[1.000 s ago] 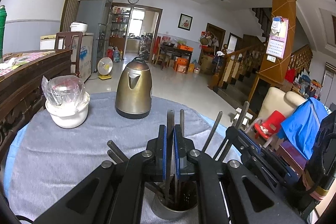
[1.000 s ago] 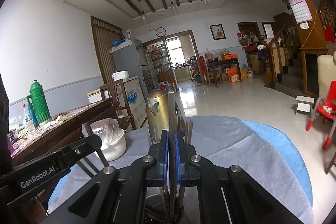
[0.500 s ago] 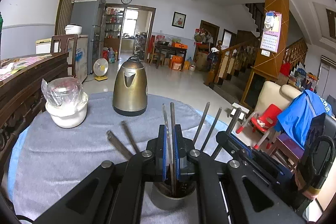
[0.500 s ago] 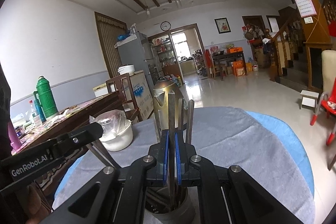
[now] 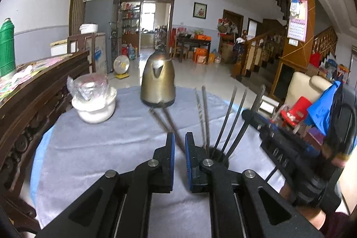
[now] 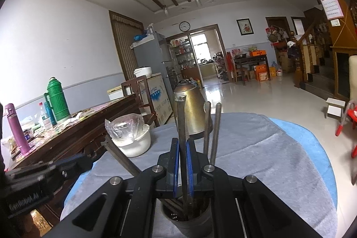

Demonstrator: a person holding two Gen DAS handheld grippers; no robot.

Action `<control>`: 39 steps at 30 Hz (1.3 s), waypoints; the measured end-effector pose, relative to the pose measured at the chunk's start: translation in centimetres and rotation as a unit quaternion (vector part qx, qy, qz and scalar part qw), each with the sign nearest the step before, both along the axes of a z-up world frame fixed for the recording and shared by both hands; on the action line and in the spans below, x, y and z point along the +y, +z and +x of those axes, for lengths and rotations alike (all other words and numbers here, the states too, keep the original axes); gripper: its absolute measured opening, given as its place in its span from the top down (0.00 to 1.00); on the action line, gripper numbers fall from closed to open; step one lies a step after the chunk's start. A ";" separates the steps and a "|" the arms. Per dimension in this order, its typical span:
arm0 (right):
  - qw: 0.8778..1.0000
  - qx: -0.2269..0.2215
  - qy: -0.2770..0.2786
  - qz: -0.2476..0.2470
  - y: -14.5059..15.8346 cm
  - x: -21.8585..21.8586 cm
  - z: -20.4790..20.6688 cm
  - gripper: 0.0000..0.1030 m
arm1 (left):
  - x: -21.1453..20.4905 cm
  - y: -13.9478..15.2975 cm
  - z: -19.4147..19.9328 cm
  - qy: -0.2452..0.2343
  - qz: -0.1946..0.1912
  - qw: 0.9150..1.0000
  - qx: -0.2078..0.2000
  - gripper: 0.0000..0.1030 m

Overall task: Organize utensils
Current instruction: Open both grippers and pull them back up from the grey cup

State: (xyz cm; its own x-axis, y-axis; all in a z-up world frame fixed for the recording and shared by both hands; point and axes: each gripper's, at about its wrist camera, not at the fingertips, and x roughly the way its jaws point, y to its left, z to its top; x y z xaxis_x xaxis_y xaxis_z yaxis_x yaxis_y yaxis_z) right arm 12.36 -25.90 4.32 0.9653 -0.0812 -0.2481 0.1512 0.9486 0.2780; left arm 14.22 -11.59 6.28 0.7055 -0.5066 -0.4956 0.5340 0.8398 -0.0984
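Observation:
A dark metal cup stands on the grey tablecloth with several long metal utensils leaning out of it. My right gripper is shut on one flat upright utensil handle whose lower end stays inside the cup. My left gripper hovers just left of the cup rim. Its jaws are opening, a narrow gap shows between the blue pads, and they press on nothing. Two dark handles slant past behind its fingertips.
A brass kettle stands at the table's far side, and a white bowl with a plastic-wrapped jar sits to its left. A dark wooden sideboard borders the table on the left. The right gripper's body reaches in from the right.
My left gripper let go of the handle it held over the cup, parted slightly and shifted left and back. The right gripper stays shut on its handle.

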 end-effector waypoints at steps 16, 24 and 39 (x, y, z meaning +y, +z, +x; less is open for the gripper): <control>1.000 -0.010 0.021 -0.011 0.3 2.5 -0.7 0.91 | 2.4 -4.2 0.7 0.045 0.038 0.995 0.074 0.63; 0.999 0.008 0.037 0.002 0.4 3.0 -0.2 0.85 | 2.8 -4.8 0.8 0.062 0.049 0.993 0.085 0.50; 1.000 -0.023 -0.010 -0.009 1.1 1.4 -3.1 0.39 | 3.2 -5.6 1.4 0.093 0.082 0.987 0.107 0.26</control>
State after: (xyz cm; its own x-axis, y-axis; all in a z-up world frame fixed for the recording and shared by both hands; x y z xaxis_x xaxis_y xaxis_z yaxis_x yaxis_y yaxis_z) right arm 9.31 -24.49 5.39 0.9736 -0.1053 -0.2027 0.1584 0.9505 0.2671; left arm 15.64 -8.42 0.66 0.6494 -0.2792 -0.7073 0.3516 0.9350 -0.0462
